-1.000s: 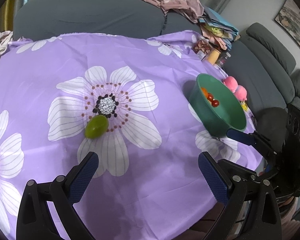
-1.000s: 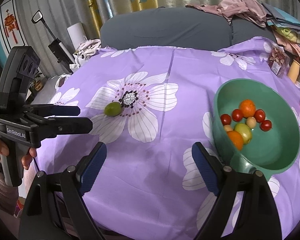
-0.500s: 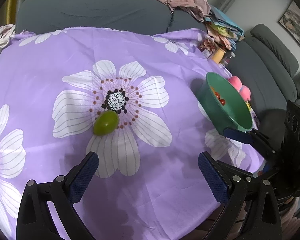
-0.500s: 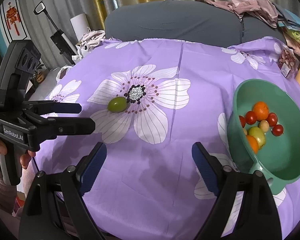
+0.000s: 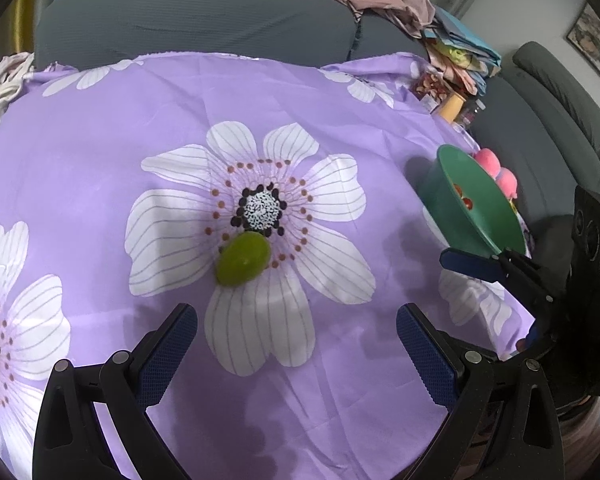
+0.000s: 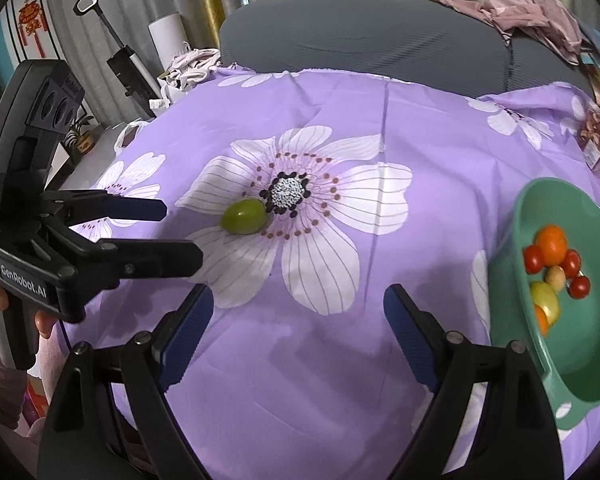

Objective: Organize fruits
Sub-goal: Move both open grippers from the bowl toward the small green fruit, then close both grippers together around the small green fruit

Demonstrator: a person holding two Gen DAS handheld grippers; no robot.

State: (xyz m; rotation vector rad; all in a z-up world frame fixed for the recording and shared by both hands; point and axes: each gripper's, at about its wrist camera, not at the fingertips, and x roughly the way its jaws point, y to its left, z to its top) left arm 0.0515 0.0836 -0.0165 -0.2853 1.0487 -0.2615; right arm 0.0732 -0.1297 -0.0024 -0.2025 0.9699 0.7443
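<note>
Both grippers have come closer to the green fruit (image 5: 242, 258) since 1 second ago, so it looks bigger now. It lies alone on the middle of the purple tablecloth (image 5: 100, 152), touching the dark middle of a big white flower (image 5: 256, 216). The left gripper (image 5: 296, 344) and the right gripper (image 6: 298, 316) are both wide apart and hold nothing, and the green bowl (image 6: 512, 280) with 7 or so small fruits sits near the cloth's right edge.

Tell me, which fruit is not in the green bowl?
The green oval fruit, lying alone on the purple cloth beside the flower's dark centre. All other fruits sit inside the green bowl.
</note>
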